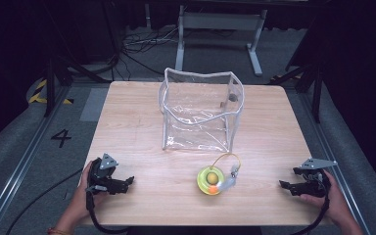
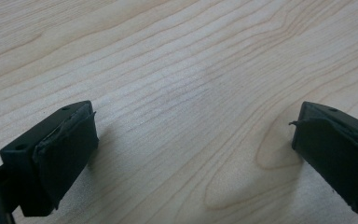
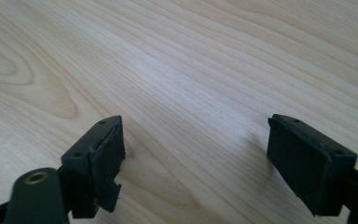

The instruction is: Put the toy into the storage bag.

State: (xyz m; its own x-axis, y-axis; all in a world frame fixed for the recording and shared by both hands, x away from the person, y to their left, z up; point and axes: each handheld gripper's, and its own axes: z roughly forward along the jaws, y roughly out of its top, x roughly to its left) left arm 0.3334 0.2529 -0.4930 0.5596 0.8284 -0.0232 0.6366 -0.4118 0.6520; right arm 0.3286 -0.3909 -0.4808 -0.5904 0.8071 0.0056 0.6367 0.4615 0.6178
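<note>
At the near edge of the wooden worktop (image 1: 142, 127) the person's two hands rest at opposite corners, each holding a gripper low over the wood. The left hand (image 1: 81, 193) wraps the left gripper (image 1: 122, 183) from behind, its fingers pointing right toward the middle of the worktop; a black cable trails from it back along the near edge. The left gripper view looks down between its two black padded fingers (image 2: 67, 149), which stand wide apart with bare wood grain between them. The right hand (image 1: 335, 198) holds the right gripper (image 1: 288, 186) in mirror pose, pointing left, a grey three-cornered plate on top. In the right gripper view its fingers (image 3: 102, 158) are likewise spread wide over bare wood, pinching nothing.

Between the two grippers, a little right of centre and well apart from both, lies a yellow-green round toy (image 1: 211, 181) with an orange part, a clear piece beside it and a thin yellow cord looping up behind.

Just beyond it stands an open clear plastic bag (image 1: 200, 110) with white-trimmed edges, upright on the middle of the worktop.

Farther off, past the worktop, the grey floor carries cables and a white metal frame (image 1: 220, 29)
</note>
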